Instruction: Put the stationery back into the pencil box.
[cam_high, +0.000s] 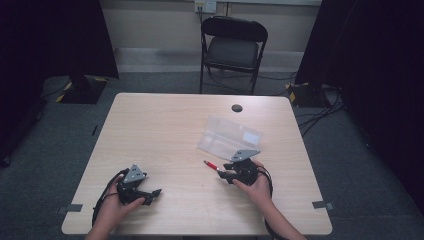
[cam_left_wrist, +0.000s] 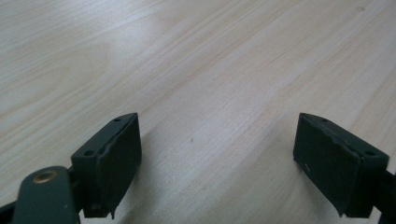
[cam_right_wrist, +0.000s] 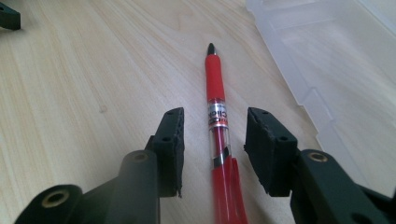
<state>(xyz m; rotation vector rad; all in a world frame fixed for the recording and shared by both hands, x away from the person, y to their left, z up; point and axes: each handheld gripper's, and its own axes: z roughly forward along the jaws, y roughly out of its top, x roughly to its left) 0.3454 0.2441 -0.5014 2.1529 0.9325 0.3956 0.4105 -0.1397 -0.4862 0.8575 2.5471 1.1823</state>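
The slim red plastic pen with a clear barrel section and a dark tip (cam_right_wrist: 218, 116) lies flat on the pale wood-grain table (cam_right_wrist: 93, 70), running lengthwise between the two black jaws of the right gripper (cam_right_wrist: 215, 140). The jaws stand apart on either side of it, a gap showing on each side, so the claw is released and not gripping the pen. The pen's tip points away from the gripper; its rear end runs off the bottom edge of the right gripper view, blurred. In the high view the pen (cam_high: 211, 165) shows as a short red stroke sticking out to the left of the right gripper (cam_high: 227, 172), its back part hidden under the gripper and hand. Just beyond lies a clear flat plastic case (cam_high: 230, 136), lying open; its contents cannot be made out. The left gripper (cam_left_wrist: 217, 154) hovers over bare table near the front left, well apart from the pen, its jaws spread wide and empty
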